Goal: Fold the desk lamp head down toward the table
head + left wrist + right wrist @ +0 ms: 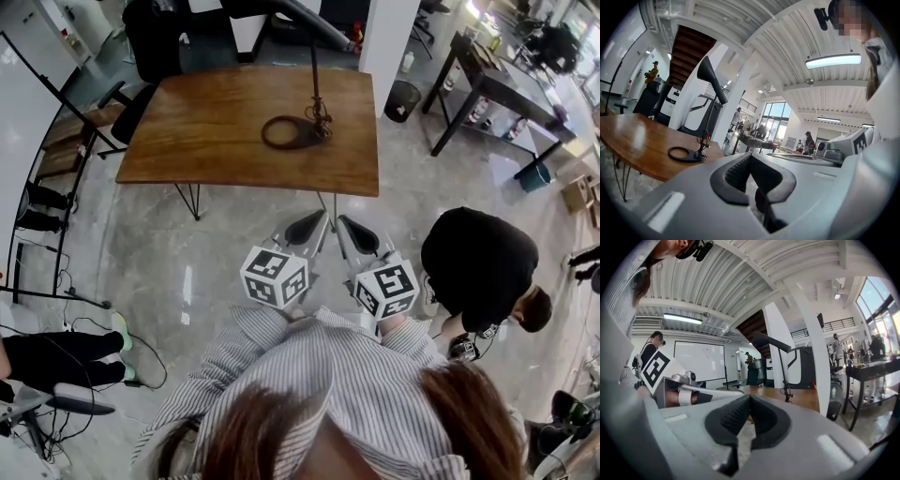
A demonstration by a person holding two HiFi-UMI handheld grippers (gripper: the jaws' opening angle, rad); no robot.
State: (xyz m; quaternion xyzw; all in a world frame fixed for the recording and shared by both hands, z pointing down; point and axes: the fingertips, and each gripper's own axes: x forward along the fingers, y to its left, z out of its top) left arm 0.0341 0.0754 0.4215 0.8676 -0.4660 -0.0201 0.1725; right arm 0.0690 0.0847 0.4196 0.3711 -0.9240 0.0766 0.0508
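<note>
polished concrete floor (187, 272) all round, and the wooden table (216, 131) sits well ahead of the person. on it stands the desk lamp (315, 84), ring base flat, stem upright, head (711, 77) up high, not yet folded. left gripper (306, 228) and right gripper (358, 234) hang side by side near the striped shirt (347, 375), jaws pressed together on nothing. looks like a ready pose before the approach. a crouching person (478, 267) in black sits off right, clear of the path, i'd say.

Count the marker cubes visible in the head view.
2. The left cube rides on the left tool; the right cube rides on the right tool, both short of the wooden table. None seems hidden.
</note>
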